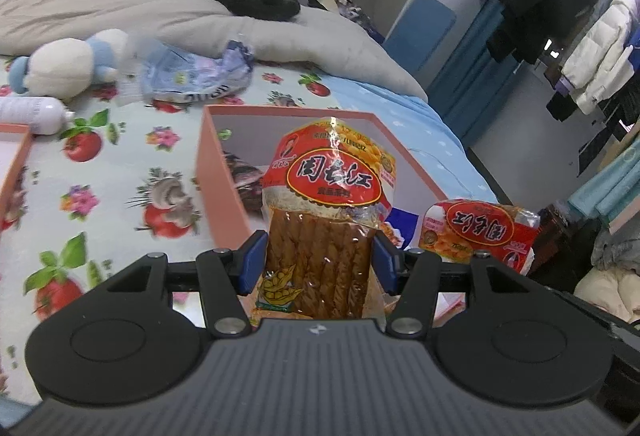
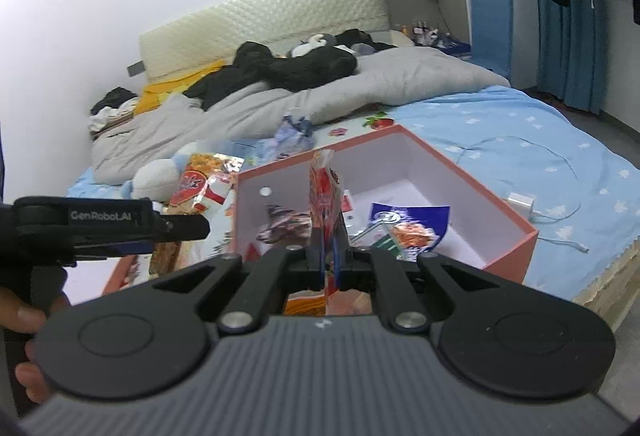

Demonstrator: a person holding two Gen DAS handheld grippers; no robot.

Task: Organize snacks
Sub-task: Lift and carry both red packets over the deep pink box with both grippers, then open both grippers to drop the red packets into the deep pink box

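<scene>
A: Which way does the box [image 1: 218, 172] lie from the left claw [image 1: 318, 260]?

B: Straight ahead and below it; the claw points down over the near rim, and its packet [image 1: 328, 204] of brown sticks stands upright between the blue pads [image 1: 254, 260], long axis along the claw's line, red label end out toward the open box; the pads press the packet's sides, so that claw is gripping it.

A: And the right claw [image 2: 328, 256]?

B: Shut tight on a second packet [image 2: 325, 192]; seen from that wrist the packet is edge-on, a thin red strip rising between the fingers, again pointing at the box, whose white inside with a few wrappers lies just past the tips; in the left view the same packet [image 1: 480, 236] hangs to the right of the box, label upside down.

A: Which hand is nearer?

B: I'd judge both close, the right a shade more over the opening; the left claw [image 2: 120, 232] shows at the left edge of the right view, level, beside the box's left wall, with fingers [image 2: 28, 316] of the person wrapped round its handle.

A: So the next move?

B: Probably a short push forward and down, then letting go; the box sits on the flowered sheet of the bed [image 1: 120, 172], so its wall may give if bumped.
</scene>
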